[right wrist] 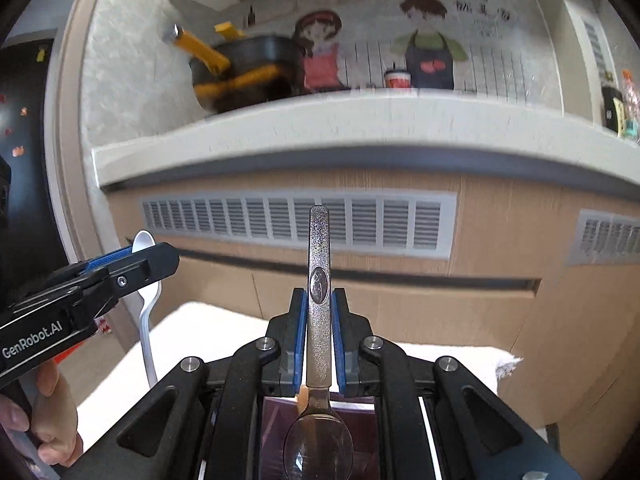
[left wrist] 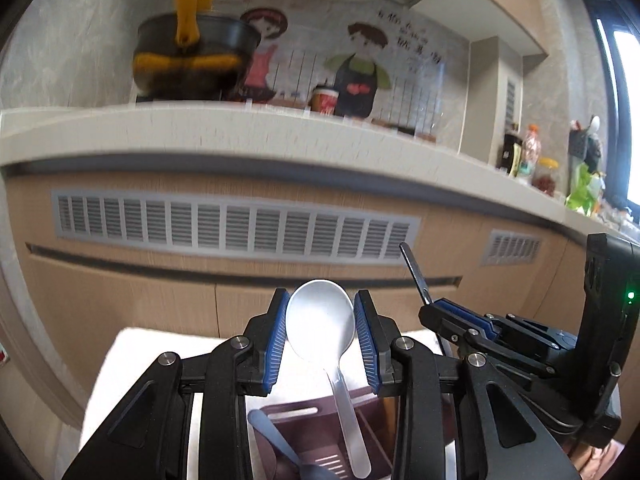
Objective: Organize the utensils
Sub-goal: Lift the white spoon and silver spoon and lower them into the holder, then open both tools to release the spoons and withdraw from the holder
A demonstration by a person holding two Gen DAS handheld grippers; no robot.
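Observation:
My left gripper (left wrist: 320, 340) is shut on the bowl of a white plastic spoon (left wrist: 322, 324), whose handle hangs down into a maroon utensil holder (left wrist: 304, 432). A blue utensil (left wrist: 272, 436) also stands in the holder. My right gripper (right wrist: 319, 340) is shut on the textured handle of a metal spoon (right wrist: 318, 280), bowl down over the maroon holder (right wrist: 276, 440). The right gripper also shows in the left wrist view (left wrist: 430, 308), and the left gripper in the right wrist view (right wrist: 136, 260) with the white spoon (right wrist: 146, 312).
The holder stands on a white cloth-covered surface (left wrist: 132, 360). Behind it is a wooden cabinet front with grey vents (left wrist: 236, 228) under a white counter (left wrist: 240, 128). A black pot with yellow handles (left wrist: 192, 56), a red cup (left wrist: 324, 100) and bottles (left wrist: 532, 148) stand on the counter.

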